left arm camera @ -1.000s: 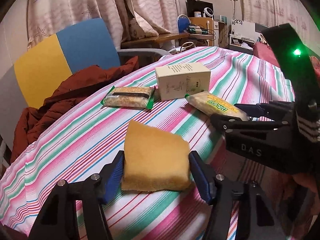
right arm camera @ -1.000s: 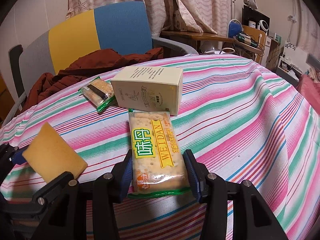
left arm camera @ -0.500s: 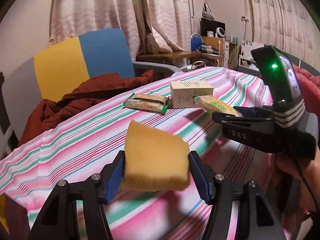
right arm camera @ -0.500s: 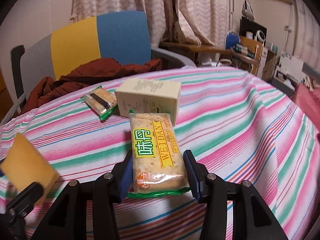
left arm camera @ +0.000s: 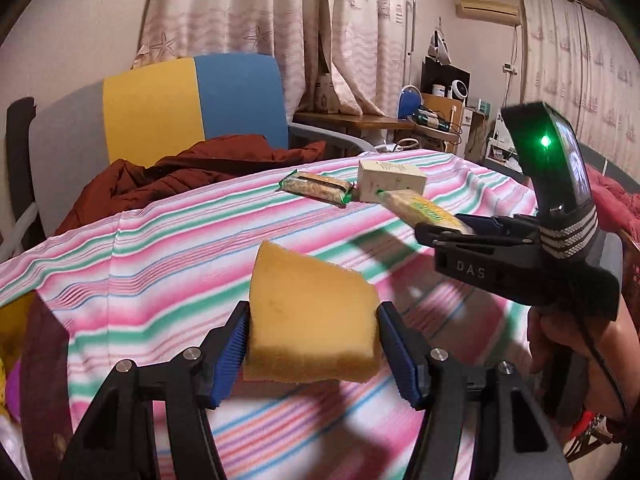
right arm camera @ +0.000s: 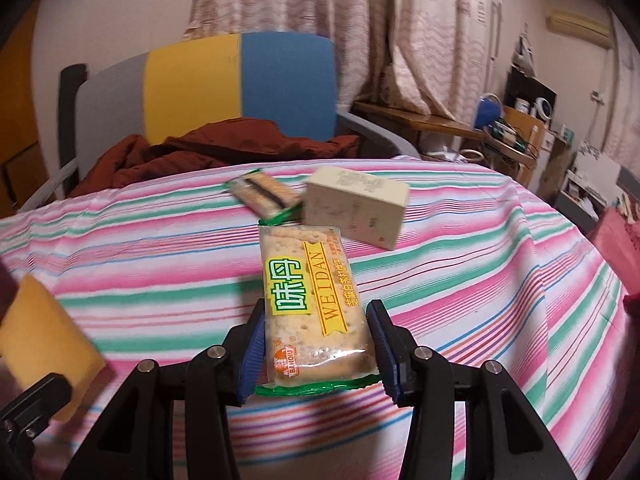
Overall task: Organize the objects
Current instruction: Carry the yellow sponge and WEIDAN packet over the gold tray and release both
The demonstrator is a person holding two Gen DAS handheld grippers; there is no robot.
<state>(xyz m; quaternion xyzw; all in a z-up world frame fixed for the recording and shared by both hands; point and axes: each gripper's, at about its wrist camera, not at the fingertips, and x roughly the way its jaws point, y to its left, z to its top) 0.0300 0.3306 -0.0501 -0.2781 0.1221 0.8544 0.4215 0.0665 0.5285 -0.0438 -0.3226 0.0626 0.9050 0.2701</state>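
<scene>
Your left gripper (left arm camera: 312,344) is clamped on the yellow sponge (left arm camera: 310,320), both pads pressing its side faces, sponge clear of the striped tablecloth (left arm camera: 160,256) near the table's near edge. Your right gripper (right arm camera: 316,344) is closed on the Weidan cracker pack (right arm camera: 310,300) at its near end, the far end sticking out unsupported over the cloth. The sponge looks light and soft: it'll squash under the pads, so more squeeze buys nothing; holding it across the mid-width as you do seems fine. The cracker pack looks light too, but the film is probably slick and the crackers brittle; grip across the width near the middle if you regrasp, and don't clamp harder. On the far side, the cream carton (right arm camera: 356,212) and the second cracker packet (right arm camera: 260,196) sit just beside each other, the carton's near corner close to the held pack's far tip. Open cloth lies to the right and to the near left. The cloth drapes over the table's edges, so the real edge is hard to read; set things down well inboard. Your two grippers are near each other; watch the sponge side when swinging right.
</scene>
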